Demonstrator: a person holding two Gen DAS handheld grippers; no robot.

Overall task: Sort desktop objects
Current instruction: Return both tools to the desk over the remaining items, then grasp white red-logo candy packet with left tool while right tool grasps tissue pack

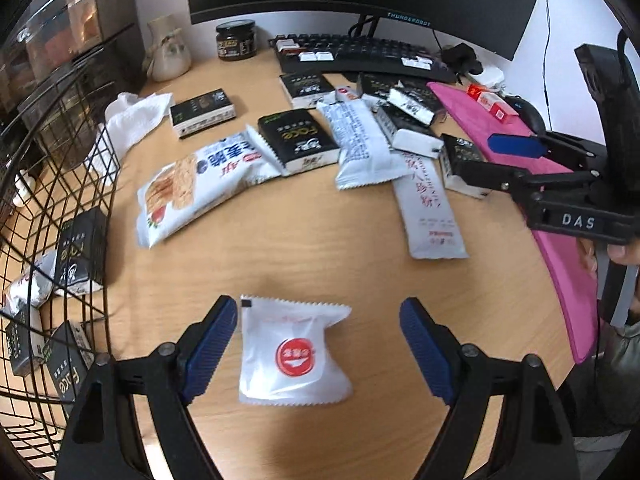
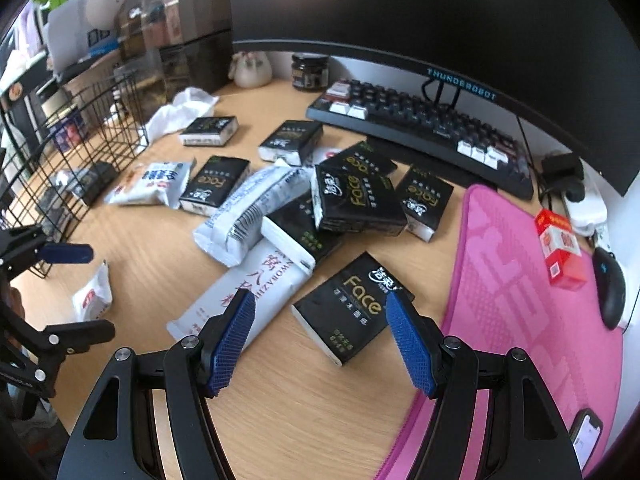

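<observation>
My left gripper (image 1: 318, 344) is open, its blue pads either side of a small white snack packet with a red round logo (image 1: 290, 354) that lies on the wooden desk; the packet also shows in the right wrist view (image 2: 93, 295). My right gripper (image 2: 320, 340) is open above a black "Face" tissue pack (image 2: 347, 307) and beside a long white sachet (image 2: 244, 292). Several black tissue packs (image 2: 356, 198) and white snack bags (image 1: 192, 190) lie scattered mid-desk. A black wire basket (image 1: 36, 208) at the left holds several tissue packs (image 1: 78, 252).
A keyboard (image 2: 420, 128) and a monitor (image 2: 400, 12) stand at the back, with a dark jar (image 1: 236, 40) and a white vase (image 1: 168, 50). A pink mat (image 2: 532, 300) at the right carries a red box (image 2: 560, 248), a mouse (image 2: 610, 288) and a phone (image 2: 586, 434). A white cloth (image 1: 132, 116) lies beside the basket.
</observation>
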